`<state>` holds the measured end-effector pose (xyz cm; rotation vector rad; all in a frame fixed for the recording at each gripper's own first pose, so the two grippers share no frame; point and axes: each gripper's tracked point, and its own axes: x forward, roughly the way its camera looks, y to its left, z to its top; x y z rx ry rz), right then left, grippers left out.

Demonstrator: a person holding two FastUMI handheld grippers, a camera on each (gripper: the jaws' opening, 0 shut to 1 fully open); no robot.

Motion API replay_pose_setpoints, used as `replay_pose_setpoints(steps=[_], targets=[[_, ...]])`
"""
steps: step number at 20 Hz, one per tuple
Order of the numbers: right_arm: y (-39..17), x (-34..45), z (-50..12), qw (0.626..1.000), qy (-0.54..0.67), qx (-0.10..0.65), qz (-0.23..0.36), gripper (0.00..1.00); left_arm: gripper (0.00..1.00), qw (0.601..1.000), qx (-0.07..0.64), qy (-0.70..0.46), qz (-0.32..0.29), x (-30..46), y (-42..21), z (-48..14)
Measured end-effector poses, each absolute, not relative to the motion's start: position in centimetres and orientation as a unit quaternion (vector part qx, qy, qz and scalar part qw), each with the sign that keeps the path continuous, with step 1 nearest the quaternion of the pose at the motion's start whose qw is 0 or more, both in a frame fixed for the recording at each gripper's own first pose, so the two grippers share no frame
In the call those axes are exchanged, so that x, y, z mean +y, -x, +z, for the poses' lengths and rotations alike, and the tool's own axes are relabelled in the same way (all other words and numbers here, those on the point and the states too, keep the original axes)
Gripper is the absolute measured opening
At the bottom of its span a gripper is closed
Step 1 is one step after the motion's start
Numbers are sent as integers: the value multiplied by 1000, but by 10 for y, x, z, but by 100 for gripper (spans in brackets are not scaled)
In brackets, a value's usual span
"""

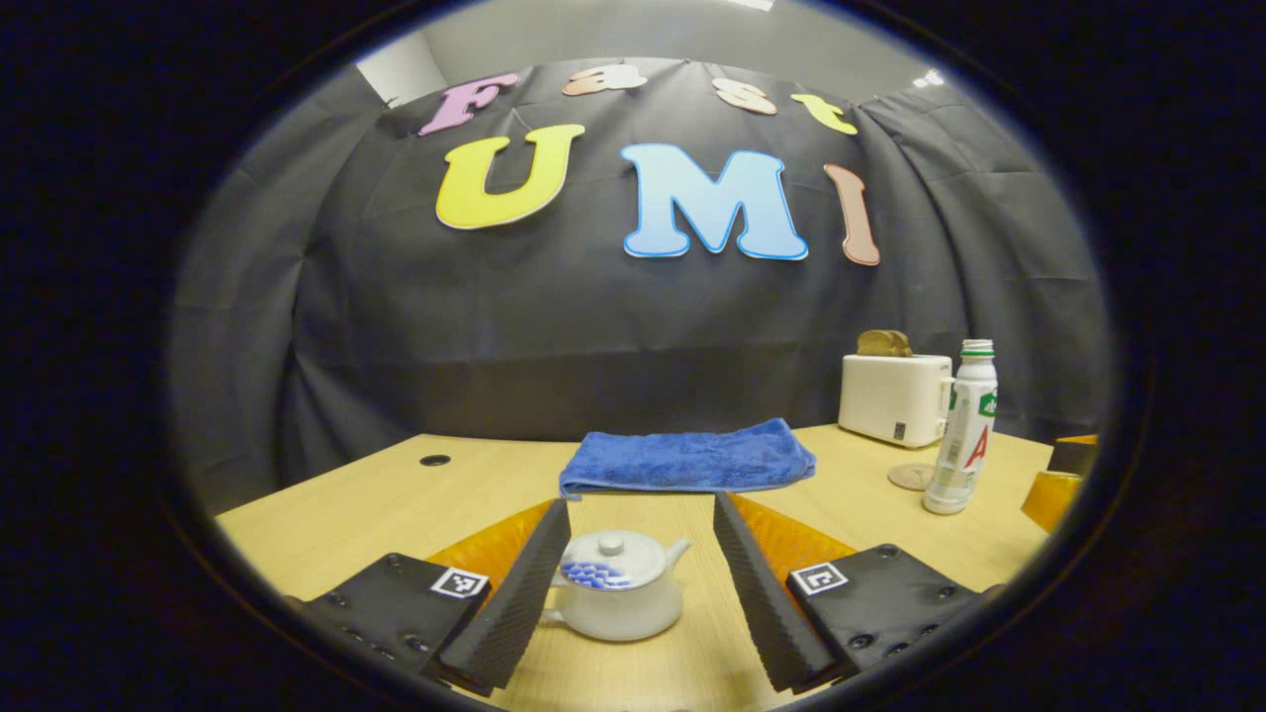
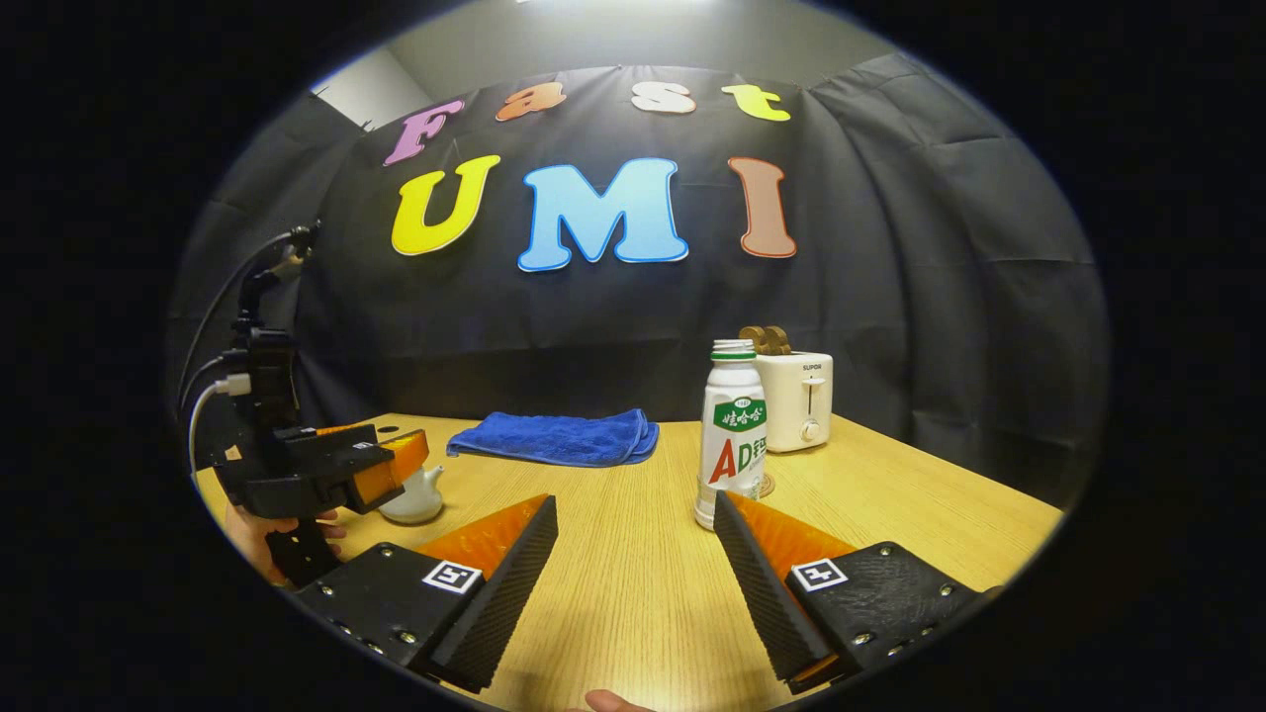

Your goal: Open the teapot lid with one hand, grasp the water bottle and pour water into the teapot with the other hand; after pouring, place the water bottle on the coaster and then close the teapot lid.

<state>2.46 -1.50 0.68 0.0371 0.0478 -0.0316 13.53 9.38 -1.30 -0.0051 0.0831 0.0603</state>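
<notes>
A small white teapot [image 1: 618, 585] with a blue pattern stands on the wooden table, lid on, spout to the right. My left gripper [image 1: 641, 514] is open, its fingers flanking the teapot without touching it. To the right, a white water bottle [image 1: 962, 428] with a green-ringed cap stands upright beside a round coaster [image 1: 910, 477]. In the right gripper view the bottle [image 2: 734, 433] stands just beyond my open right gripper [image 2: 636, 509], close to its right finger. The teapot [image 2: 415, 497] sits at the left there, partly hidden behind the other gripper [image 2: 336, 470] and the hand holding it.
A folded blue towel [image 1: 689, 457] lies behind the teapot, mid-table. A white toaster [image 1: 893, 398] with bread in it stands at the back right, just behind the bottle. The table [image 2: 633, 593] ends at the black cloth wall.
</notes>
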Motion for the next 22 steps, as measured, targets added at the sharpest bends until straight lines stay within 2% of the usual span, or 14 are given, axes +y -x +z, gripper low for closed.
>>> replay_pose_setpoints(steps=[2,3,4,7,9,10,11,15,17,18,22], targets=[[-25,-18,8,999,-23,24,-18,98,100,998,46,14,27,94,-142,-18],[-25,-19,8,999,-24,23,-19,98,95,998,50,13,22,94,-143,-20],[-27,-19,7,999,-23,23,-18,98,88,998,52,7,24,96,-144,-20],[-29,-17,8,999,-13,29,-12,98,47,998,57,5,37,105,-149,-21],[-28,-17,12,1000,-14,26,-10,98,39,997,61,1,37,105,-151,-23],[-28,-17,12,1000,-15,24,-10,98,43,997,62,2,41,106,-153,-24],[-29,-17,12,1000,-15,23,-10,98,24,997,65,-1,40,106,-156,-25],[-33,-22,10,1000,-5,26,-15,98,16,997,64,-14,32,106,-159,-21],[-37,-28,12,999,0,25,-20,98,16,997,65,-19,26,104,-158,-22],[-40,-31,14,999,2,24,-22,98,12,998,63,-18,24,103,-156,-19],[-56,-54,23,999,3,12,-41,98,12,999,38,-25,21,102,-151,1]])
